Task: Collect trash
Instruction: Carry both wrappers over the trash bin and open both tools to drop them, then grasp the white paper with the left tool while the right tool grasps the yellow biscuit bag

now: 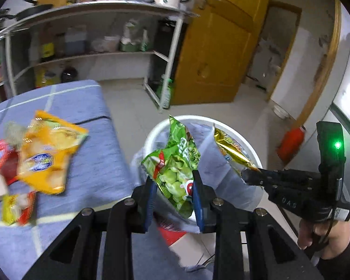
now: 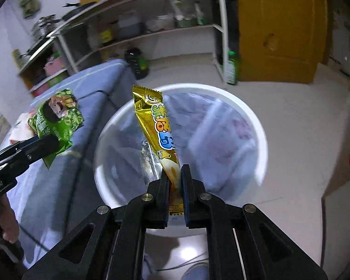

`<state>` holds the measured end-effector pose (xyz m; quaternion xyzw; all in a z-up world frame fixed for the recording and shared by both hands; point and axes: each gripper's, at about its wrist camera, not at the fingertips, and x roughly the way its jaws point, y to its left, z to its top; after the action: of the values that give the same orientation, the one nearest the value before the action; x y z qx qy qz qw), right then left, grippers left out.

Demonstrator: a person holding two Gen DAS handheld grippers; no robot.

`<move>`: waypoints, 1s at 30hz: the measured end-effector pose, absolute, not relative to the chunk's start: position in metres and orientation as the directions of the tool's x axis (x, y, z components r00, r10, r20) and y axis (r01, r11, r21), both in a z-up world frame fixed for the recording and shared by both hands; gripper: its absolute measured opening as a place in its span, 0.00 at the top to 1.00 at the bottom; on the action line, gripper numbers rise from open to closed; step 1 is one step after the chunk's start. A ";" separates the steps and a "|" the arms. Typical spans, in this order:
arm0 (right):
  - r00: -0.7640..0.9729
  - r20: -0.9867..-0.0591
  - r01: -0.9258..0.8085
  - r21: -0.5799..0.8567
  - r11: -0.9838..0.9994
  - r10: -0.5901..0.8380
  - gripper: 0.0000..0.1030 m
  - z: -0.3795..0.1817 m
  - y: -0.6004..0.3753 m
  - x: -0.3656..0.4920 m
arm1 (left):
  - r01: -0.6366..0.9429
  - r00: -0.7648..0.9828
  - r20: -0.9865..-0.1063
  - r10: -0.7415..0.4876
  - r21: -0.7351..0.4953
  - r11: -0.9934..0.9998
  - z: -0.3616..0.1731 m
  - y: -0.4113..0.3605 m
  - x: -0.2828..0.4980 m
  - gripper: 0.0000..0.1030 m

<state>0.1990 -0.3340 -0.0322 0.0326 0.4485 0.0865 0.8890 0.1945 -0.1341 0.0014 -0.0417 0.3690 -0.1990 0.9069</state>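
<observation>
Wrappers are riding in both of your tools at this moment, so you are working the carry-and-drop step of the collecting. Your left gripper [image 1: 173,194] is clenching a green snack bag [image 1: 175,165] by its lower part, and that bag is hanging at the near left rim of the white bin [image 1: 198,118], not yet fully over the opening. Your right gripper [image 2: 175,186] is pinching a gold wrapper [image 2: 156,126] near its bottom seam, and this one is standing almost upright right over the bin's lined mouth. More litter is waiting on the blue-covered table [image 1: 86,170] to the left: a yellow snack bag [image 1: 46,156] and some red and white packets [image 1: 2,161] beside it. Judging from this, you are needing next to bring the green bag farther right over the liner, then let both sets of jaws loosen so the pieces fall inside rather than catching on the rim
</observation>
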 end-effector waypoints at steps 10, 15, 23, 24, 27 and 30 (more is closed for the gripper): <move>0.576 -0.800 -0.104 0.135 0.985 0.170 0.50 -0.042 -0.338 0.209 | 0.334 0.597 -0.681 -0.425 -0.271 0.903 -0.013 -0.150 0.220 0.47; 0.589 -0.790 -0.102 0.136 0.985 0.170 0.48 -0.038 -0.335 0.206 | 0.326 0.604 -0.668 -0.435 -0.292 0.899 -0.010 -0.140 0.219 0.46; 0.684 -0.699 -0.168 0.131 0.977 0.211 0.48 0.005 -0.313 0.185 | 0.315 0.685 -0.595 -0.422 -0.280 0.907 0.016 -0.110 0.195 0.46; 0.695 -0.685 -0.181 0.131 0.975 0.221 0.48 0.011 -0.307 0.181 | 0.306 0.700 -0.585 -0.409 -0.272 0.912 0.020 -0.103 0.189 0.46; 0.714 -0.654 -0.222 0.129 0.966 0.251 0.48 0.025 -0.289 0.172 | 0.282 0.731 -0.564 -0.384 -0.263 0.923 0.030 -0.083 0.178 0.46; 0.713 -0.637 -0.273 0.133 0.953 0.293 0.48 0.032 -0.269 0.167 | 0.244 0.763 -0.545 -0.347 -0.253 0.936 0.038 -0.058 0.165 0.46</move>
<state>0.1674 -0.2686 0.0325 0.0145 0.3466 0.1528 0.9254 0.1653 -0.0581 0.0385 -0.0838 0.3058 -0.1580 0.9351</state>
